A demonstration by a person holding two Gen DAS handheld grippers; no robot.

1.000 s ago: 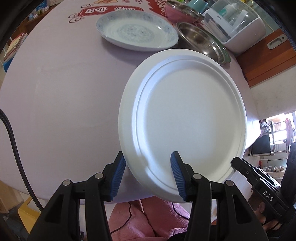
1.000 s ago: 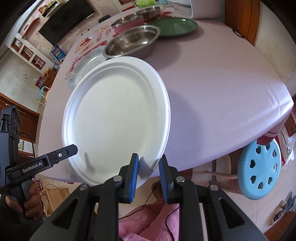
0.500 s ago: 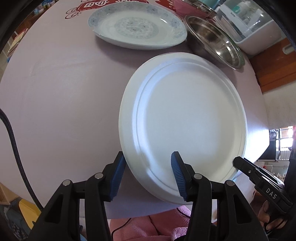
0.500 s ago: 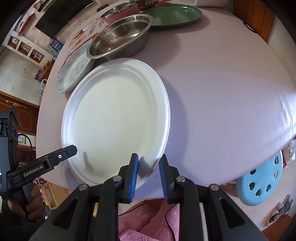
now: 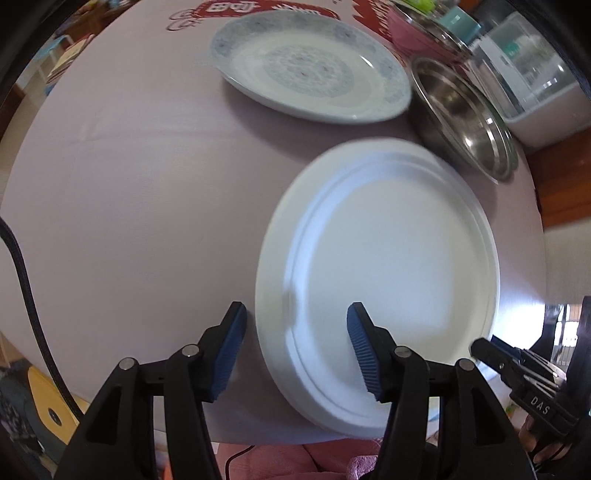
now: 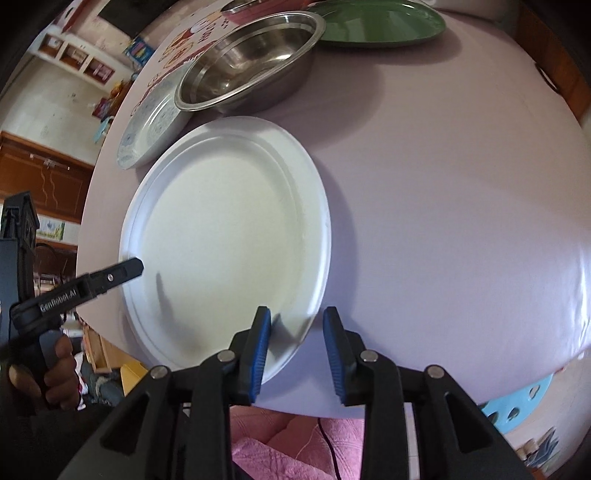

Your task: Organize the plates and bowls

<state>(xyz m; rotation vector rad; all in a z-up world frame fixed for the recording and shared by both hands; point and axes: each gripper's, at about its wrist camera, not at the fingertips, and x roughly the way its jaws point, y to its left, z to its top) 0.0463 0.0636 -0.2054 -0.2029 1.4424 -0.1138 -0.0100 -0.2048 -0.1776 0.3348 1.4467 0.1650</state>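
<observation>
My right gripper (image 6: 297,345) and my left gripper (image 5: 295,350) both stand with jaws parted astride the near rim of the white plate (image 6: 225,236), which lies flat on the lilac tablecloth (image 6: 443,184) at its near edge, just before the steel bowl (image 6: 247,62) and patterned dish (image 5: 310,64).

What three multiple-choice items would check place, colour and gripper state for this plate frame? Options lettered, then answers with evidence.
1. Where is the steel bowl relative to the white plate?
A. stacked on it
B. beyond its far rim, on the table
C. under it

2. What colour is the plate farthest back in the right wrist view?
A. green
B. yellow
C. black

3. How does the right gripper stand?
A. shut on the bowl
B. out of view
C. open, straddling the white plate's rim

Answers: B, the bowl sits past the plate's far edge; A, the green plate lies behind the bowl; C, a gap shows between its pads and the rim.
</observation>
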